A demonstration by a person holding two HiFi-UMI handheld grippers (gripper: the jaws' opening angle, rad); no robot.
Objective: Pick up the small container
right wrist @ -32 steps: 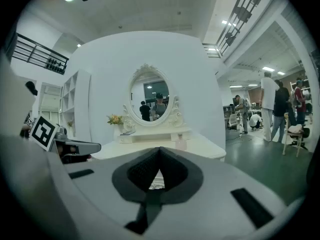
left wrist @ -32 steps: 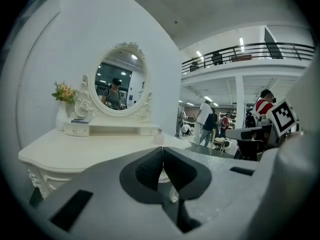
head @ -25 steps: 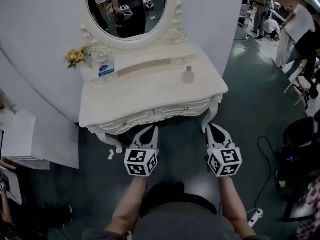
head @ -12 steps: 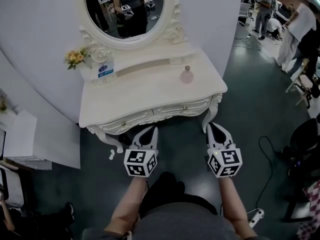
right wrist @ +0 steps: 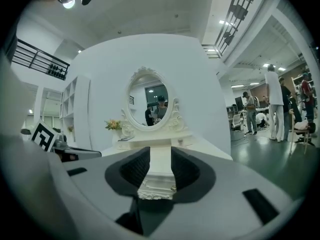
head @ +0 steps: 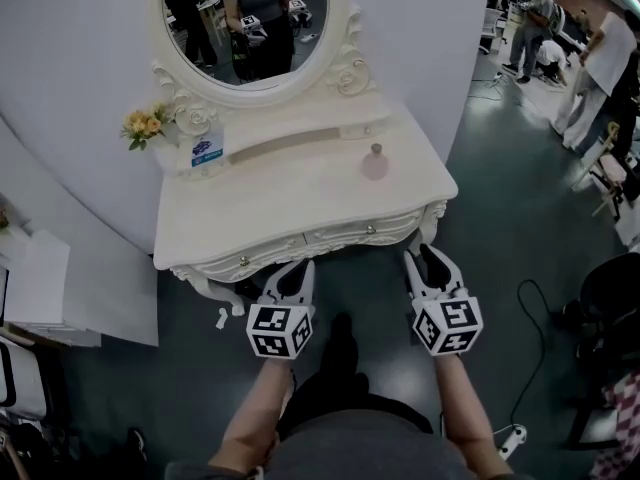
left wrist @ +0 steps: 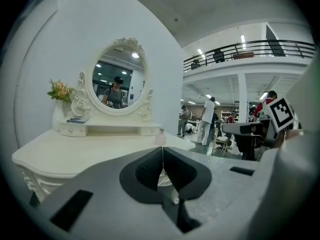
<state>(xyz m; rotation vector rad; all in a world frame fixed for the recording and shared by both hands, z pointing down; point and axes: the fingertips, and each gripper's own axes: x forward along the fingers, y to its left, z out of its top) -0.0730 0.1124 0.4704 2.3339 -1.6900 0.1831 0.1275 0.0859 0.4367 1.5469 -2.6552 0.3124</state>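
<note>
The small container is a pink, stoppered bottle standing on the right part of the white dressing table. The left gripper view shows this bottle far ahead, just above the jaw line. My left gripper is shut with nothing in it, level with the table's front edge and left of centre. My right gripper hangs by the table's right front corner, well short of the bottle. Its jaws have just been opening and stand apart with nothing between them.
An oval mirror stands at the back of the table, with a vase of yellow flowers and a blue-and-white card at the back left. A white cabinet stands left. A black chair and people are at the right.
Both grippers have moved forward toward the table's front edge. The right gripper's jaws have gone from shut to apart. The left gripper stays shut.
</note>
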